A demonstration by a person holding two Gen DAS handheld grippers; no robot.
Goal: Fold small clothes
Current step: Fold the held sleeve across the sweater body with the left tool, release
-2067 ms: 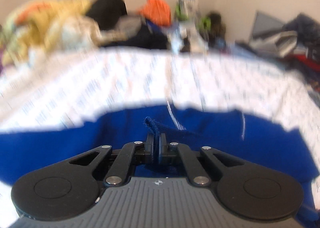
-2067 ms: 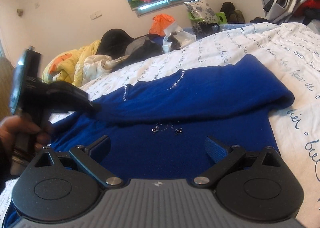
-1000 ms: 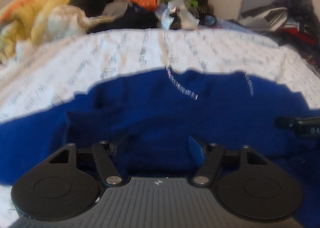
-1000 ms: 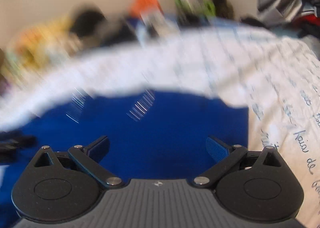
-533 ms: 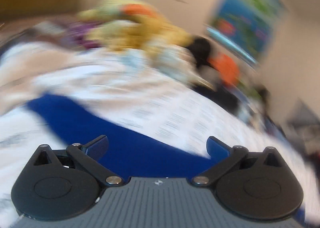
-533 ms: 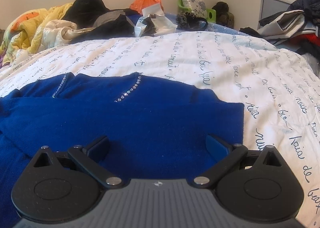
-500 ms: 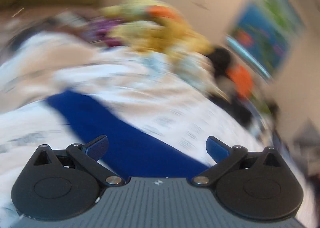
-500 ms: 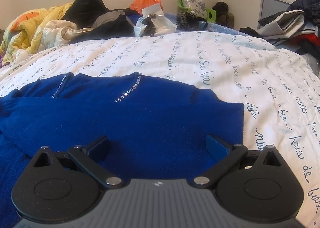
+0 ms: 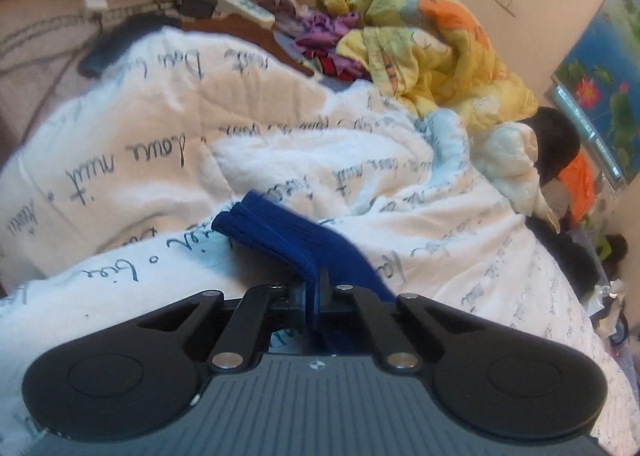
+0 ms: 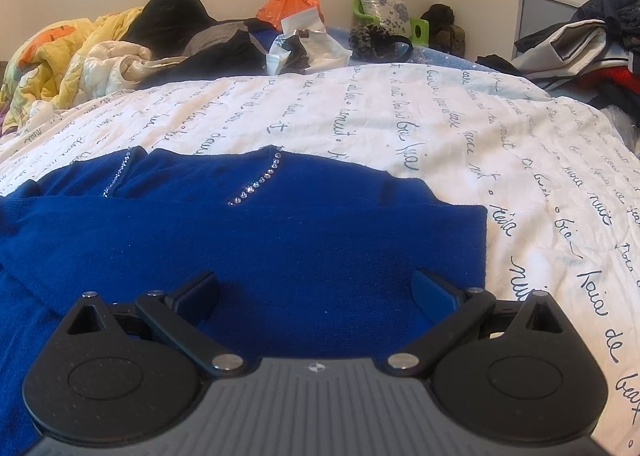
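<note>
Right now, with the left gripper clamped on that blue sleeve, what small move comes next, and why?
Probably carry the sleeve across onto the sweater body: the left gripper, just closed on it, holds it out on the bedspread, while the right gripper waits open.

Cursive script runs in rows across the white bedspread (image 10: 400,127); few words legible, e.g. "de" and "bea…" at its right edge in right-wrist view, "bie" in left-wrist view. No other readable labels, brands or nos.

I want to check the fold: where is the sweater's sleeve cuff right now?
In the left wrist view, the blue cuff lies centre-left on the white script quilt, its sleeve pinched in the shut left gripper.
</note>
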